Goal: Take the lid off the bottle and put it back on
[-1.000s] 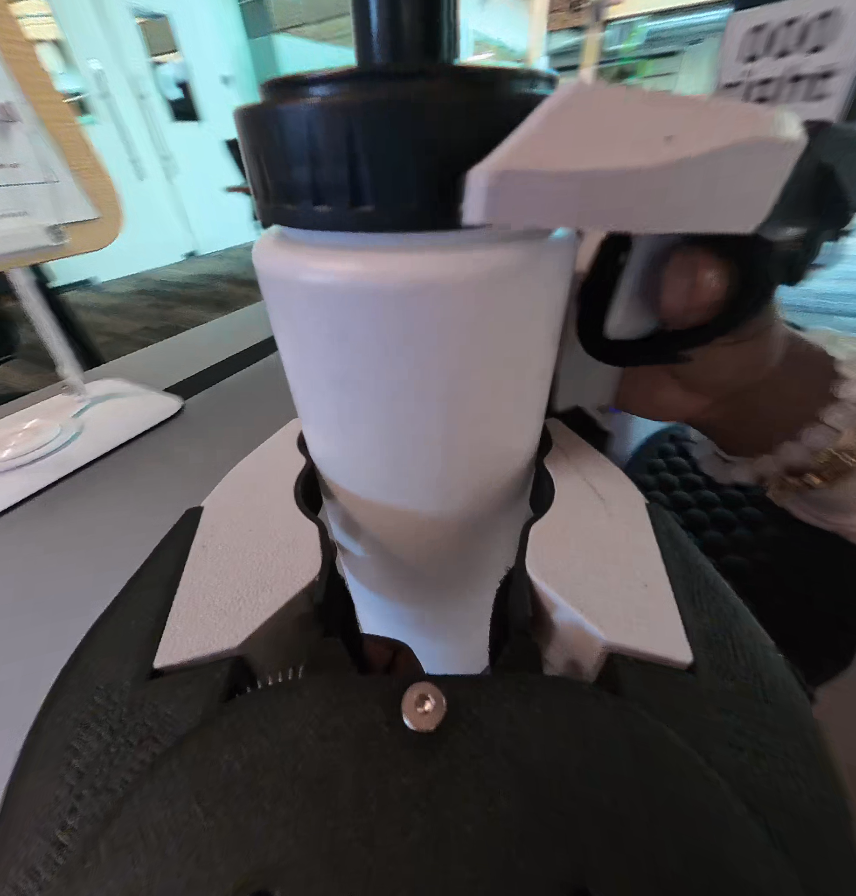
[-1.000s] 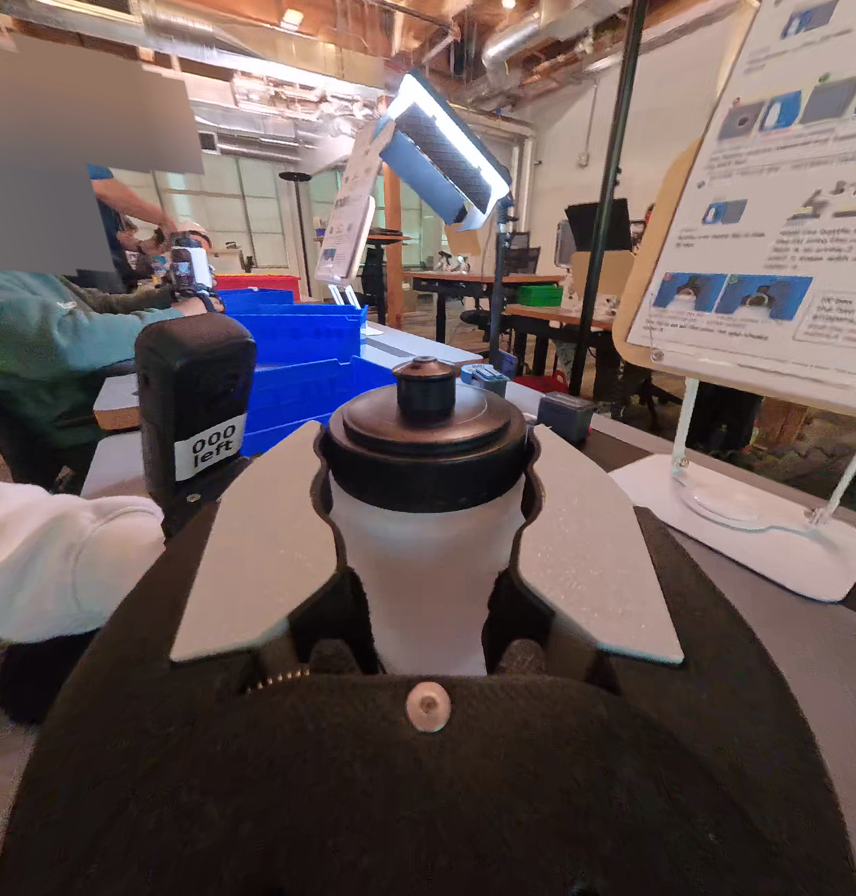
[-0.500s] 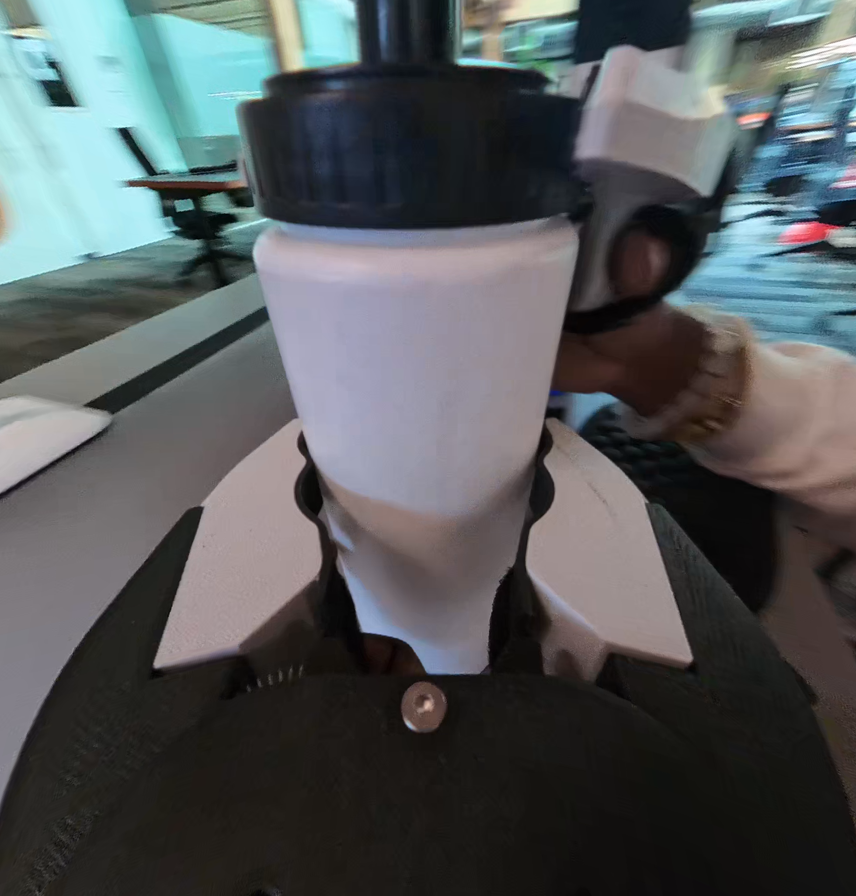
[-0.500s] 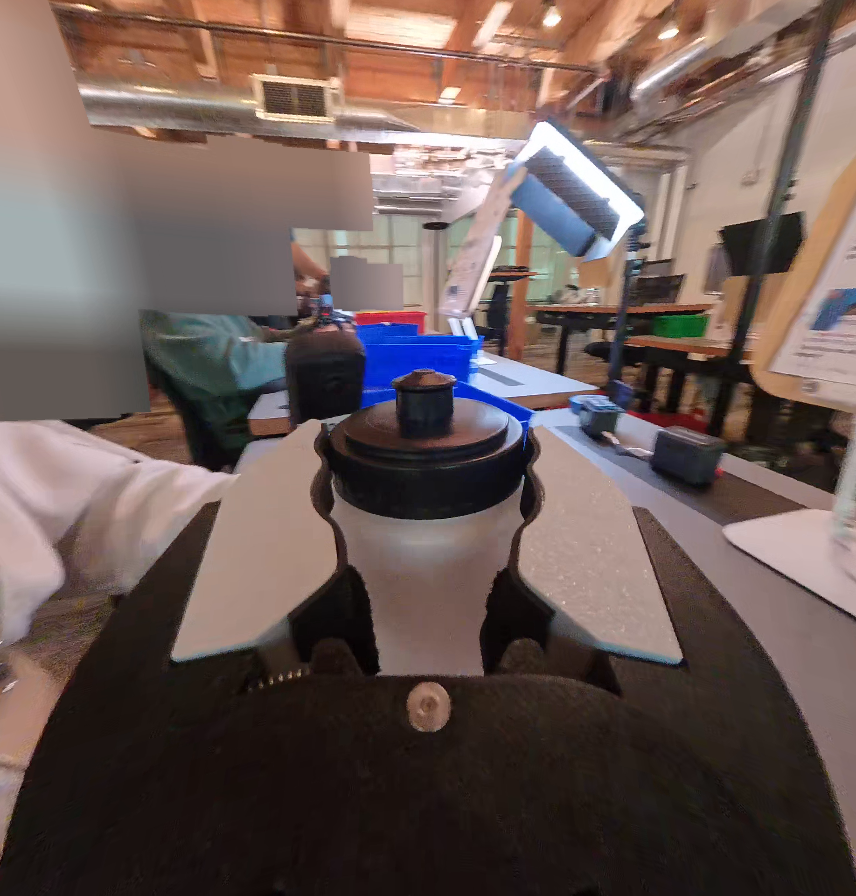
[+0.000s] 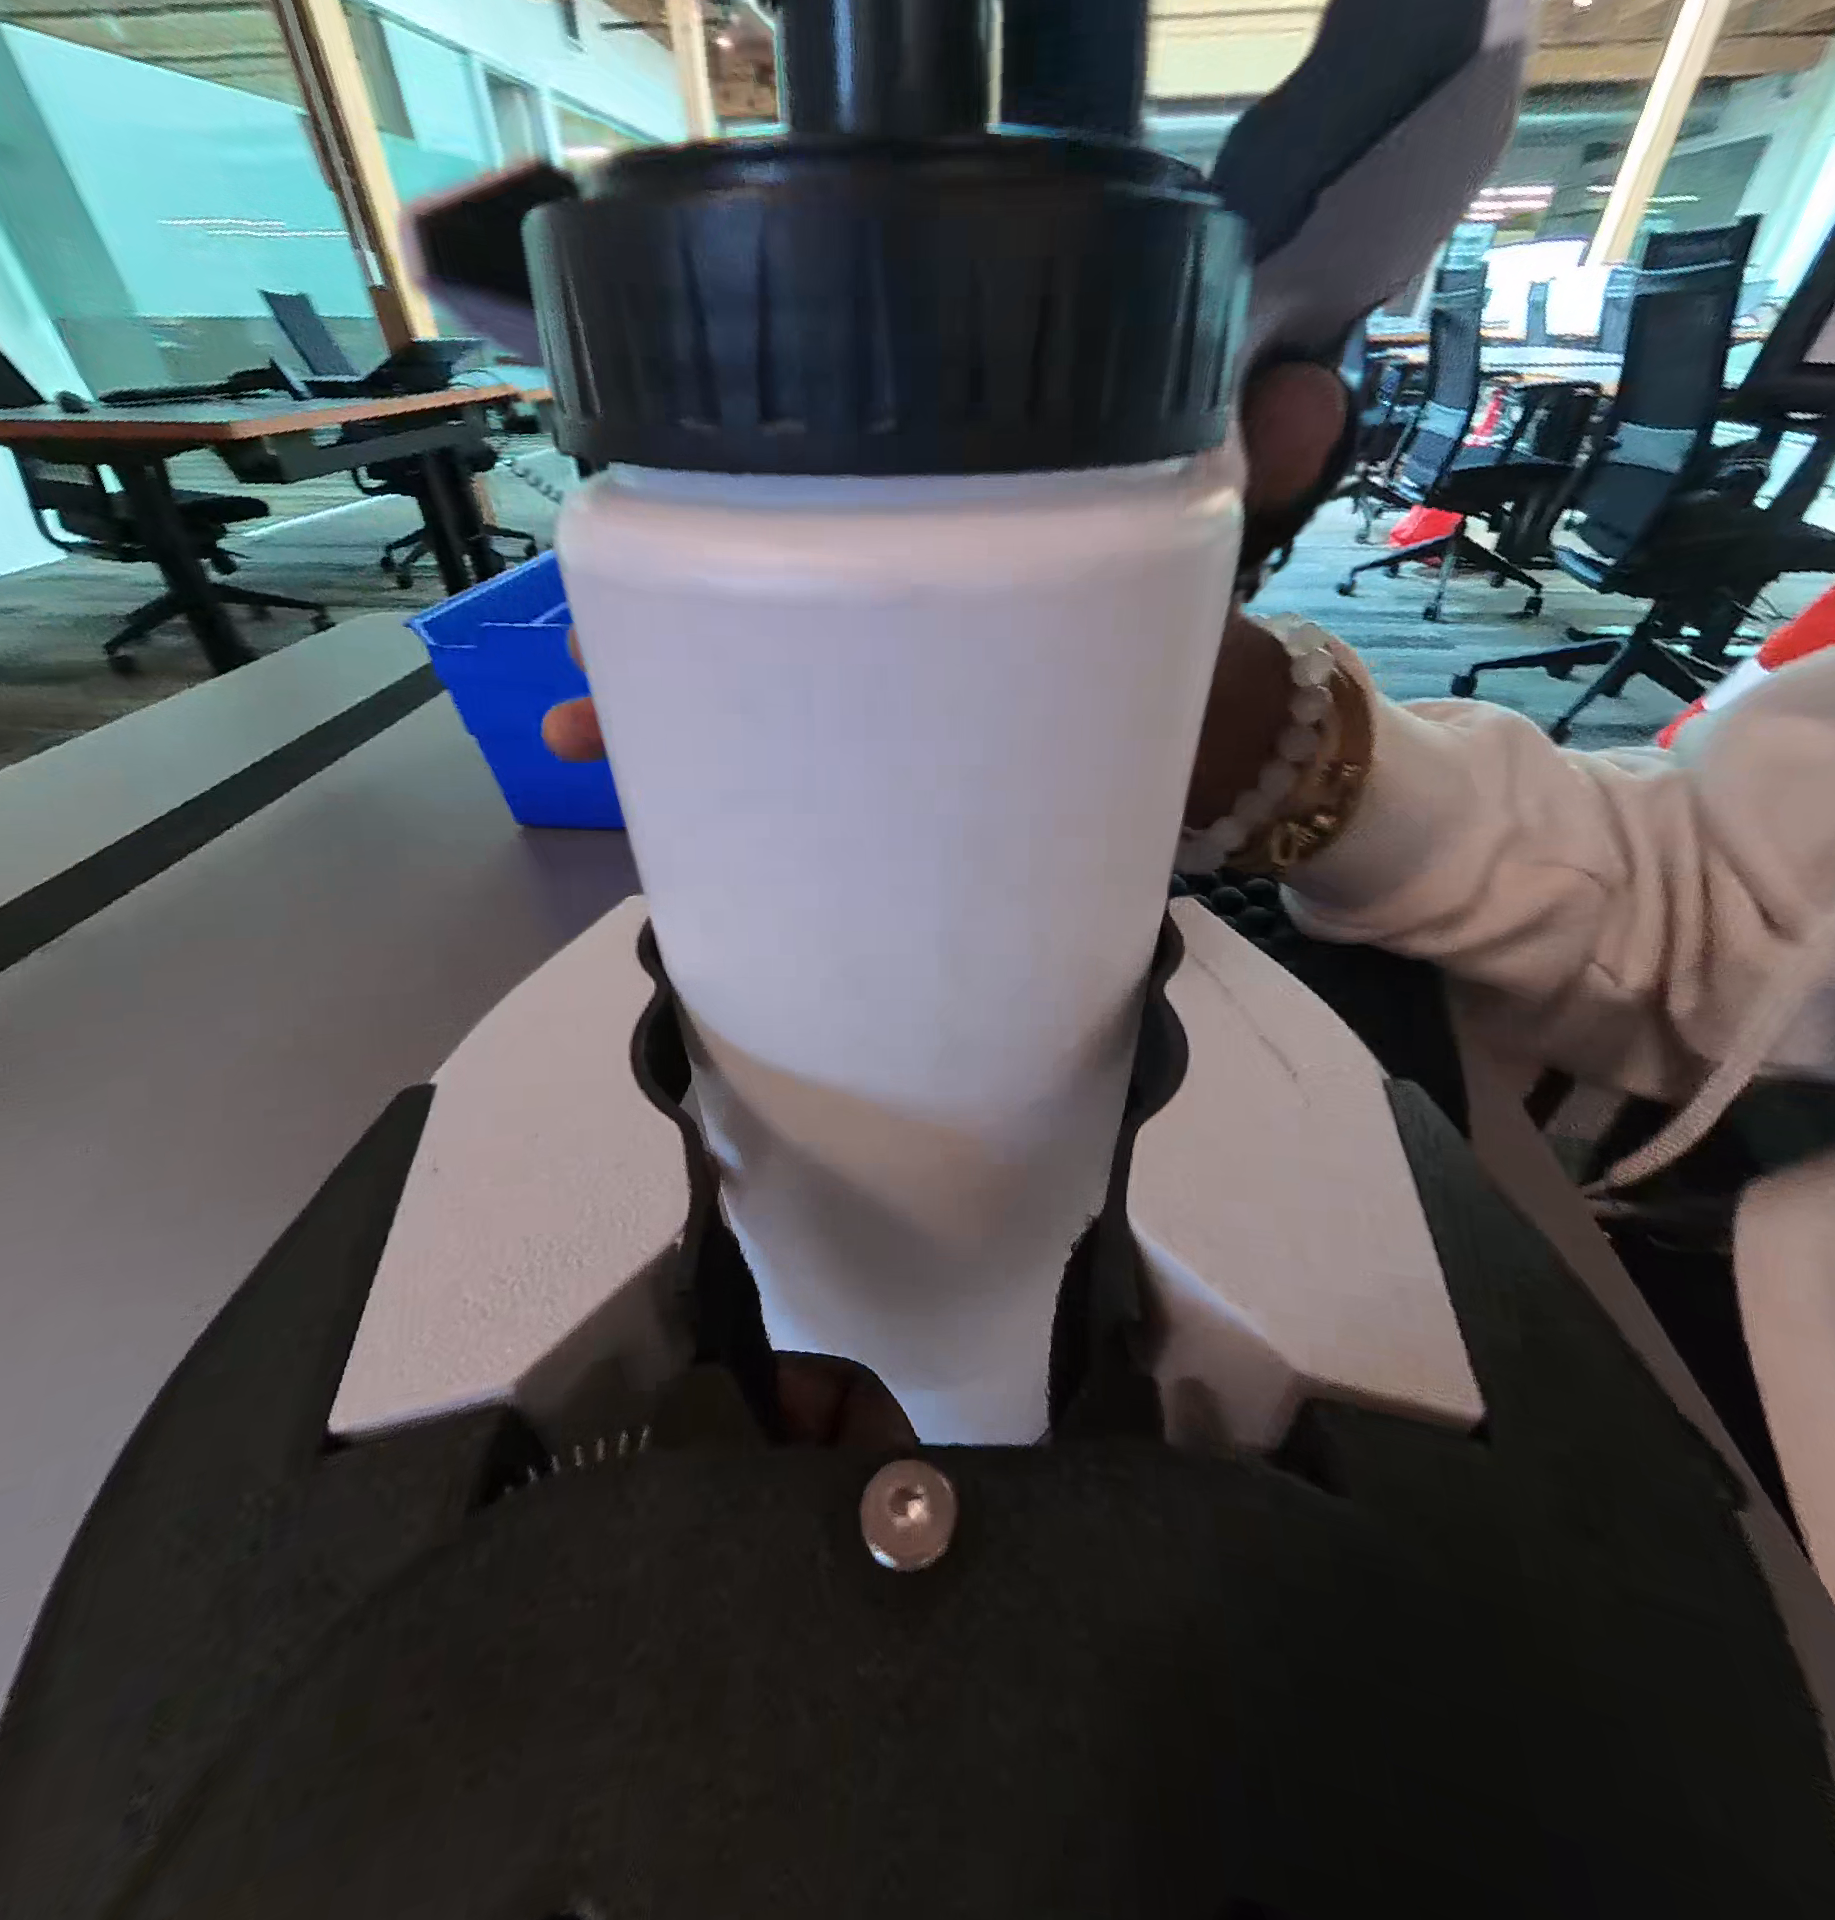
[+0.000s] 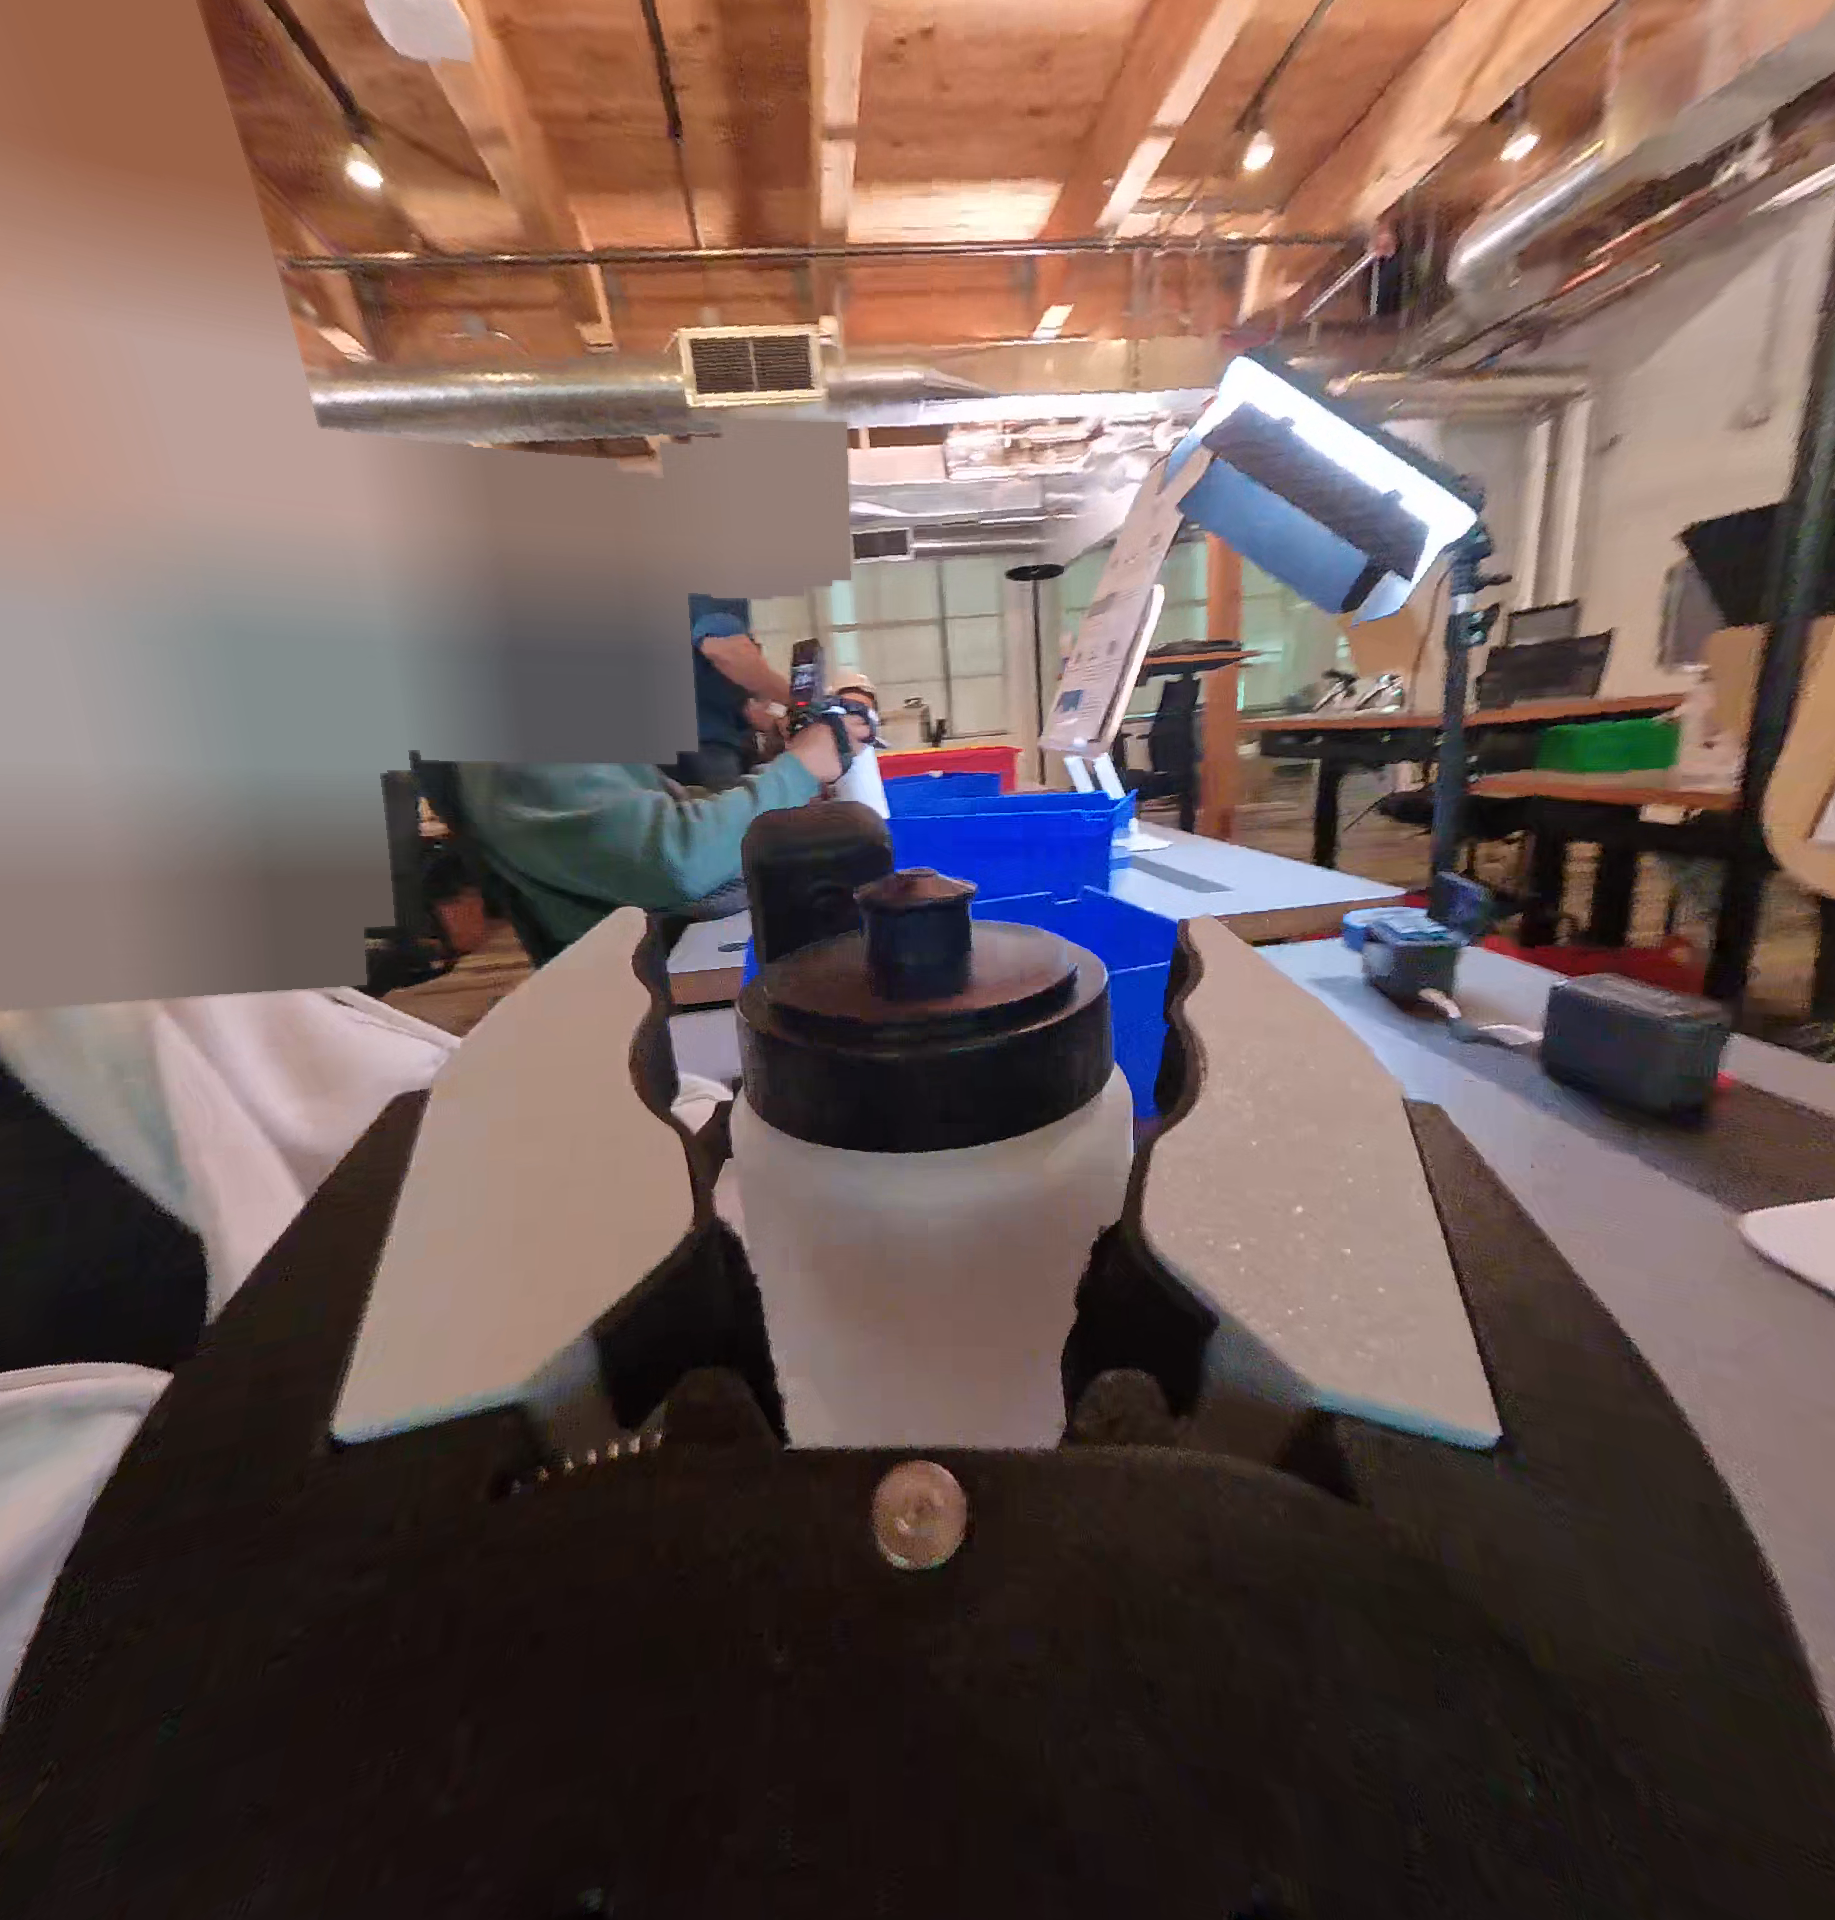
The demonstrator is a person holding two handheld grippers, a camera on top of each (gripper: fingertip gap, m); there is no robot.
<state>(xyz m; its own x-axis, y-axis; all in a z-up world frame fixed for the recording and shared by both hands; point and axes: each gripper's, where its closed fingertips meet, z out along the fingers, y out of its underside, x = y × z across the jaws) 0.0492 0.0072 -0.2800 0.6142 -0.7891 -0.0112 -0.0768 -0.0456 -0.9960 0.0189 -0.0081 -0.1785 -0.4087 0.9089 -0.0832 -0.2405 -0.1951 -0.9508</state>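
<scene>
White bottle (image 5: 892,790): upright, centre of frame in both views, above the grey bench (image 5: 217,987). Black ribbed lid (image 5: 882,312): seated on the bottle's neck, spout on top.
Left claw (image 5: 908,1049): clamped on the lower bottle body, both pads touching.
Right claw (image 6: 918,1049): jaws spread wide, flanking the lid with gaps either side, not touching.
Blue bin (image 5: 518,717): centre left, behind the bottle.

No legible writing anywhere.

matt white bottle (image 5: 892,790), ribbed black lid (image 5: 892,312)
</scene>
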